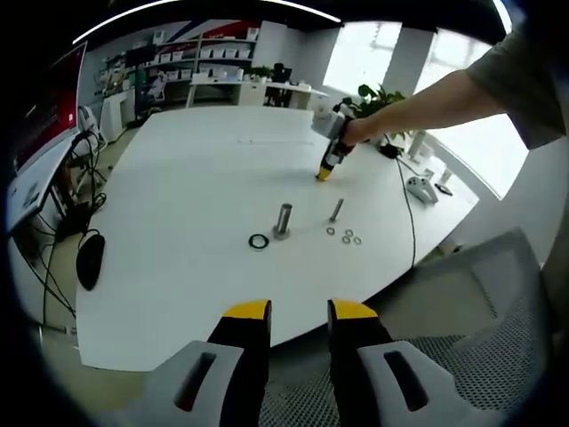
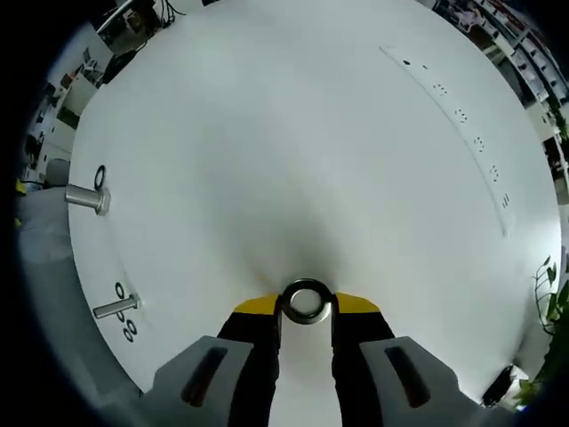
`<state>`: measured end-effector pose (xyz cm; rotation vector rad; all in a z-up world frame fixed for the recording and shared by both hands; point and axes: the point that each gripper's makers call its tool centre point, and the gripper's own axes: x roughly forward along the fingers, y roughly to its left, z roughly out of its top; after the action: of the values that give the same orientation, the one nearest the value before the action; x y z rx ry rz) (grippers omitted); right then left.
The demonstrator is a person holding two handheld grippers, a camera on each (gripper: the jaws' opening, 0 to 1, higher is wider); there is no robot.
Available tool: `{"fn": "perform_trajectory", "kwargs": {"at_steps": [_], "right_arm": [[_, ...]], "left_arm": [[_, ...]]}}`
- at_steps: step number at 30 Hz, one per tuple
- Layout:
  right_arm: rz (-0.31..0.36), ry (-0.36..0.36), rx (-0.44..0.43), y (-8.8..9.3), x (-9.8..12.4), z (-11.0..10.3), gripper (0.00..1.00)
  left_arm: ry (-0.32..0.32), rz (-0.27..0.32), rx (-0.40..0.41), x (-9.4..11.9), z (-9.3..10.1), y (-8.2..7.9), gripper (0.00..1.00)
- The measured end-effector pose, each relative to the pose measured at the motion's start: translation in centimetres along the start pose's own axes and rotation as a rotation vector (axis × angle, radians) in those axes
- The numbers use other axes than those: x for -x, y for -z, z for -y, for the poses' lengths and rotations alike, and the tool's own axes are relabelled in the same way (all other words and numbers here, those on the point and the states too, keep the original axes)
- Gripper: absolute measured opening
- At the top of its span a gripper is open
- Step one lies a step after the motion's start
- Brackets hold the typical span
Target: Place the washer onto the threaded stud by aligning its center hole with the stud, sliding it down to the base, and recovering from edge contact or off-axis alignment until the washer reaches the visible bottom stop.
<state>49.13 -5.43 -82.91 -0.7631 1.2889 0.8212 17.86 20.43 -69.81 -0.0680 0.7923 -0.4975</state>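
Note:
In the right gripper view, my right gripper (image 2: 307,307) is shut on a metal washer (image 2: 307,301), held flat just above the white table (image 2: 293,133). The large threaded stud (image 2: 87,199) stands far off to the left, a dark washer (image 2: 99,176) lying beside it. In the left gripper view the same stud (image 1: 282,220) stands mid-table beside that dark washer (image 1: 259,241). Beyond it a person's hand holds the right gripper (image 1: 326,169) tip-down on the table. My left gripper (image 1: 300,311) hovers open off the near table edge, nothing between its jaws.
A thinner stud (image 1: 337,210) with several small washers (image 1: 348,237) stands right of the large one; this thinner stud (image 2: 116,309) also stands at the lower left. A black mouse (image 1: 90,260) and cables lie at the left edge. A mesh chair (image 1: 480,356) sits nearby.

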Motion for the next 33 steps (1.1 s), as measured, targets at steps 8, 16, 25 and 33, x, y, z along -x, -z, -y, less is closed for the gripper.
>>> {"fn": "perform_trajectory", "kwargs": {"at_steps": [8, 16, 25, 33], "right_arm": [[0.017, -0.006, 0.048, -0.3, 0.6, -2.0, 0.22], [0.029, -0.004, 0.100, -0.9, 1.3, -3.5, 0.22], [0.057, 0.004, 0.174, -2.3, 3.3, -6.0, 0.22], [0.096, -0.007, 0.251, -4.1, 5.6, -9.2, 0.22]], "left_arm": [[0.003, 0.002, -0.002, 0.0, 0.0, 0.0, 0.23], [0.006, 0.004, -0.004, 0.0, 0.1, -0.1, 0.23], [0.014, 0.006, -0.007, 0.0, 0.2, -0.1, 0.23], [0.014, 0.006, -0.004, 0.0, 0.2, -0.1, 0.23]]}}
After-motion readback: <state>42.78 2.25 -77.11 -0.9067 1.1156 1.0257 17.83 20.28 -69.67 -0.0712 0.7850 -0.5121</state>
